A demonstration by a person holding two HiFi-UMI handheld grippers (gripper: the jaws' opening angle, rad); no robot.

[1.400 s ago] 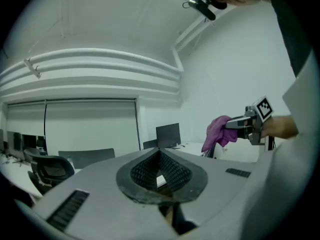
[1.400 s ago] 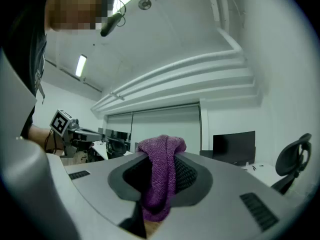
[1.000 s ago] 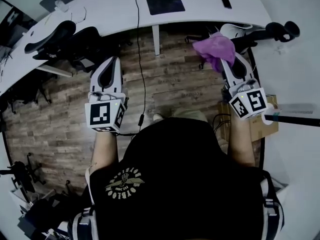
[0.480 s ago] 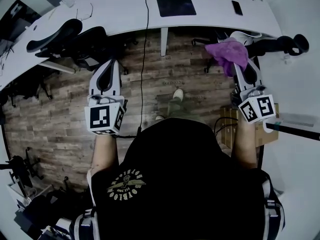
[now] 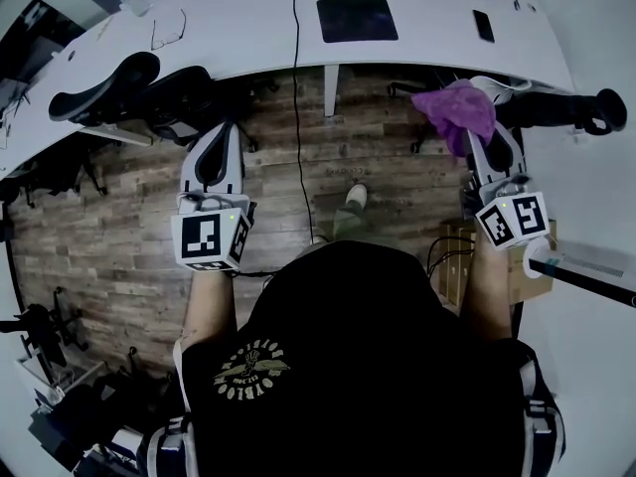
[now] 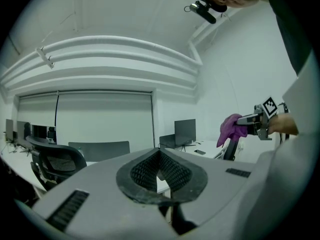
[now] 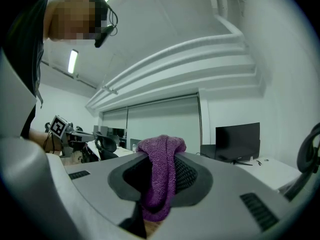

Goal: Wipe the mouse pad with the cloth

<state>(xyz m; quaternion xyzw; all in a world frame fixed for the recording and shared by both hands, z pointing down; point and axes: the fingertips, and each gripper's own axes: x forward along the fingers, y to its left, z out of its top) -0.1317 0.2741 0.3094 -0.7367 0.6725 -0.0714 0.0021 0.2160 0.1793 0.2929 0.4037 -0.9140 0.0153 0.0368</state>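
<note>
The dark mouse pad (image 5: 357,20) lies flat on the white curved desk (image 5: 238,28) far ahead of me. A purple cloth (image 5: 455,110) hangs bunched from my right gripper (image 5: 477,132), which is shut on it, in the air over the floor short of the desk. In the right gripper view the cloth (image 7: 161,176) fills the gap between the jaws and drapes over their tips. My left gripper (image 5: 221,129) is held level at the left, shut with nothing in it. The left gripper view shows its pads (image 6: 145,171) meeting at the tips, with the cloth (image 6: 230,128) far to the right.
A phone (image 5: 484,25) and a pair of glasses (image 5: 167,30) lie on the desk. Black office chairs (image 5: 124,82) stand at the left, another chair (image 5: 556,109) at the right. A cable (image 5: 298,127) runs down from the desk. A cardboard box (image 5: 519,261) sits beside my right arm.
The desk and mouse pad have slid lower and to the right in the head view, and a foot now shows on the floor. Both grippers keep their pose; the cloth stays held.
</note>
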